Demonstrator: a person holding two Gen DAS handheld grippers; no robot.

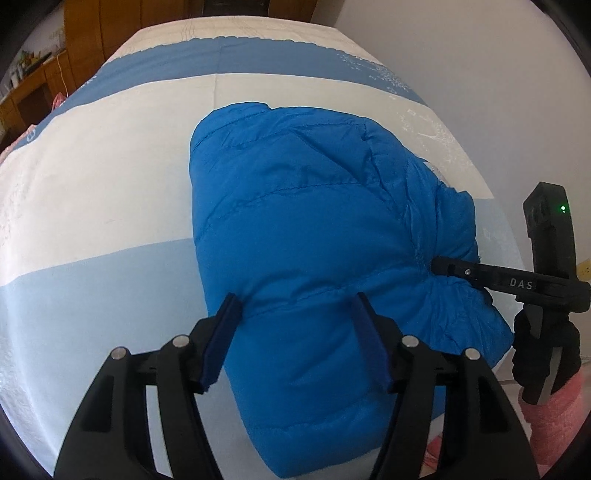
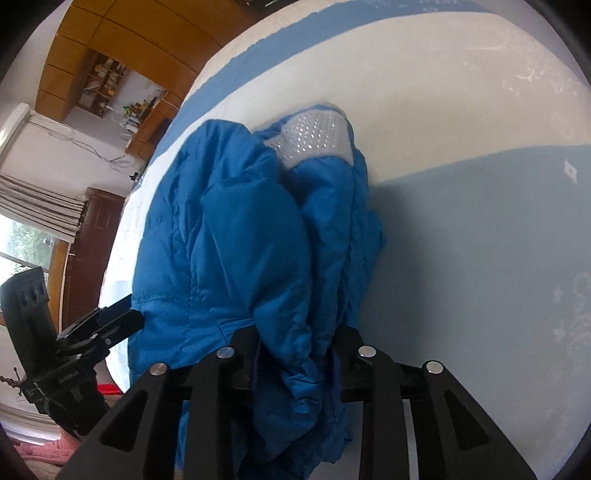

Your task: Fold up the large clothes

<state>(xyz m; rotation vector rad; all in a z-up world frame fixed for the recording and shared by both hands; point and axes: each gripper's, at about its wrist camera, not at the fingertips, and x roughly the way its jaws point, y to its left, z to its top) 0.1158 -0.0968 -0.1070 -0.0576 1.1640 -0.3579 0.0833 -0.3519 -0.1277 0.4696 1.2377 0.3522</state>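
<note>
On the blue-and-white striped bed [image 1: 110, 177] lies the folded blue puffer jacket [image 1: 306, 229], its right edge pinched by the right gripper [image 2: 295, 350], while the left gripper [image 1: 295, 332] hovers spread above its near end.

The bed sheet [image 1: 110, 184], striped in white and two shades of blue, is covering the bed and serving as the landmark. Beyond its far left edge, a wooden wardrobe [image 2: 122, 33] is standing against the wall, with an open shelf unit [image 2: 107, 85] of small items sitting below the wardrobe and a wooden desk [image 1: 26, 92] standing alongside. Further left of the sheet, a window [image 2: 22, 251] with a gathered striped curtain [image 2: 37, 206] is letting in daylight.
</note>
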